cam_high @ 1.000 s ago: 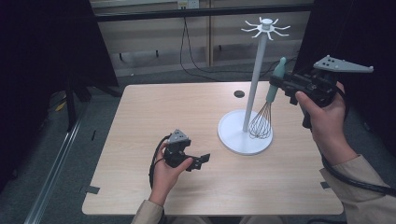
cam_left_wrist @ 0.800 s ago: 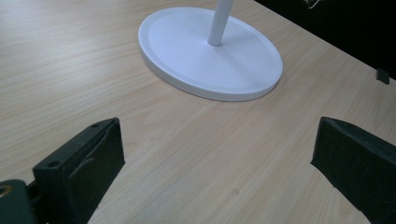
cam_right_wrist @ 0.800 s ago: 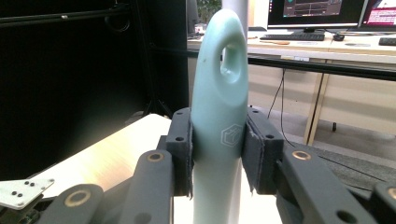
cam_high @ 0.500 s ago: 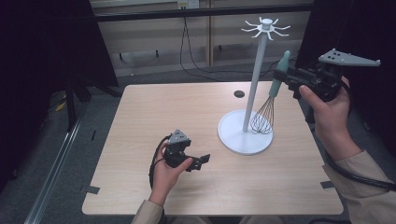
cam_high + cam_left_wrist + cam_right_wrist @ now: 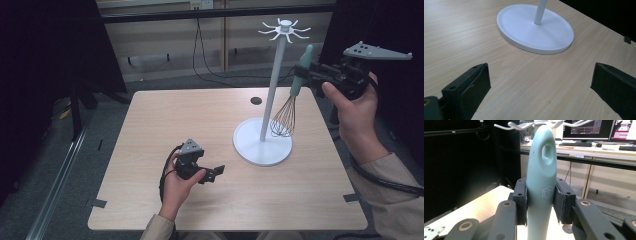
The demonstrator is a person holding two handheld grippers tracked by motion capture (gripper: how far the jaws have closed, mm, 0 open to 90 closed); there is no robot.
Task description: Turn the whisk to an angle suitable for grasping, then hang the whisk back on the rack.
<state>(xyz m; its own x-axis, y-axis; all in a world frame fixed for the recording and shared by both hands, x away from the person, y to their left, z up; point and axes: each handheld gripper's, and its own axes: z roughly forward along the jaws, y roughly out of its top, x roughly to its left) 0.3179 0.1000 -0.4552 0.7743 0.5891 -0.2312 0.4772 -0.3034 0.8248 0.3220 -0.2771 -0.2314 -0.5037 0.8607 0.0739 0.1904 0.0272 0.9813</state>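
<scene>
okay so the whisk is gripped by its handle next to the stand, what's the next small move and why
Probably lift the whisk higher: the right hand-held gripper clamps its handle upright, but the hanging hole sits below the stand's hooks.

wooden table point(image 5: 200, 125); background monitors point(image 5: 589, 128)

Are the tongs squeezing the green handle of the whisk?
Touching. In the right gripper view, both pads of the right tongs press flat against the whisk's green handle, no gap either side.
</scene>
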